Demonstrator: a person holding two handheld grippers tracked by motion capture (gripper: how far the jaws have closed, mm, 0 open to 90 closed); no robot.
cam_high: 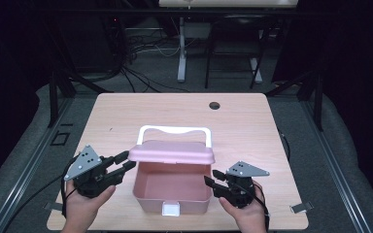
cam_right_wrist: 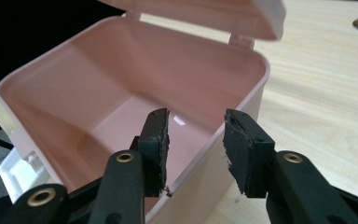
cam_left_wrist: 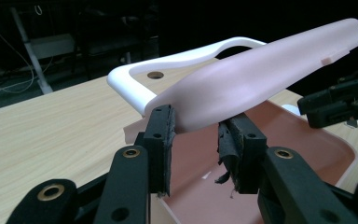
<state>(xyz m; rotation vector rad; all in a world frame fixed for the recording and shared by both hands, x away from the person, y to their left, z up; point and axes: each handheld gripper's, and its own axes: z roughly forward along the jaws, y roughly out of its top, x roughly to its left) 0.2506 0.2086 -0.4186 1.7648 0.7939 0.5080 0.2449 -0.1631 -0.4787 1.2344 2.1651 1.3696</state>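
Your two hands come in from the near edge of the pale wooden surface (cam_high: pixel 126 111), each carrying a hand-held gripper, with the pink plastic box (cam_high: pixel 171 191) sitting between them. Your left hand-held gripper (cam_high: pixel 124 162) has its jaws around the left end of the box's pink hinged lid (cam_high: pixel 171 153); in the left gripper view the lid end sits between the pads, touching the left one, though you cannot tell whether the right pad presses on it. Your right hand-held gripper (cam_high: pixel 211 177) has its jaws apart, straddling the box's right wall without touching it. That box lies near the front edge, its long axis running left to right across the surface, its open mouth facing up and its white latch (cam_high: pixel 171 209) toward you. The lid is raised and roughly level, hinged along the far side, and it hides the back of the interior. Behind it a white rectangular carrying handle (cam_high: pixel 174 130) lies on the far side, partly covered by the lid. Your forearms are cut off by the bottom of the high view.
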